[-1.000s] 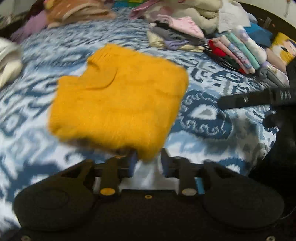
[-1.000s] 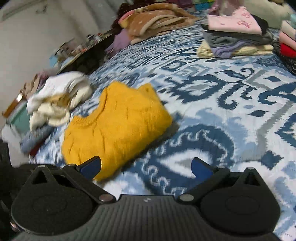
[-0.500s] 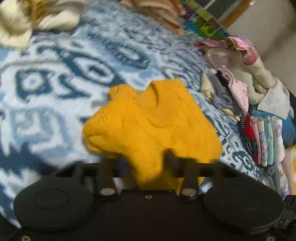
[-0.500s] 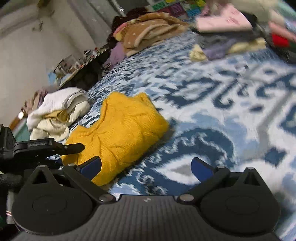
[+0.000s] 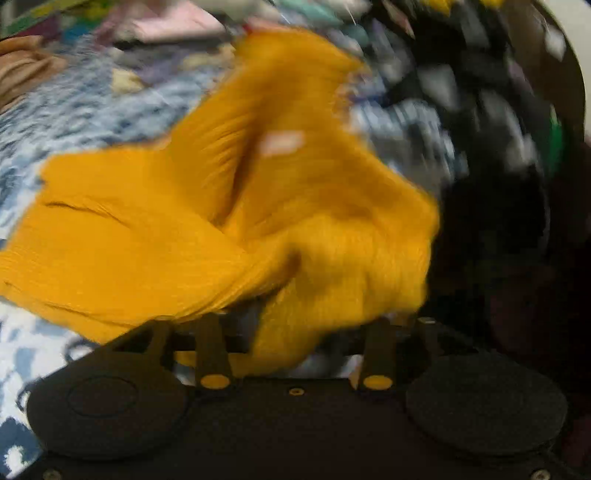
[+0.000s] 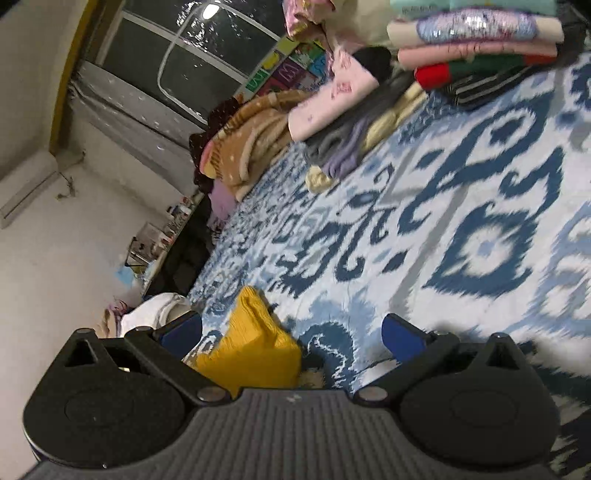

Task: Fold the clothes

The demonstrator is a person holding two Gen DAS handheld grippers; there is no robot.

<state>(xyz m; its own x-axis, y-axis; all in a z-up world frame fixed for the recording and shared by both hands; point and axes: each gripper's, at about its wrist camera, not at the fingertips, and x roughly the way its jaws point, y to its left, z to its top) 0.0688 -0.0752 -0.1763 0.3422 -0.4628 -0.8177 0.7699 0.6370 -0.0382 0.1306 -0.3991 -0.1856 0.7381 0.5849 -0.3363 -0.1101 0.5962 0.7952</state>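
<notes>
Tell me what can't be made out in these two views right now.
- Left wrist: the left gripper tips are buried under the sweater; the grip can't be confirmed.
- Left wrist: motion blur smears the clothes behind the sweater.
- Right wrist: most of the sweater is hidden behind the right gripper body.
- Right wrist: the folded stack is cut off by the top edge.

yellow sweater: 1 | folded stacks: perhaps 3 | hand-held grippers: 2
</notes>
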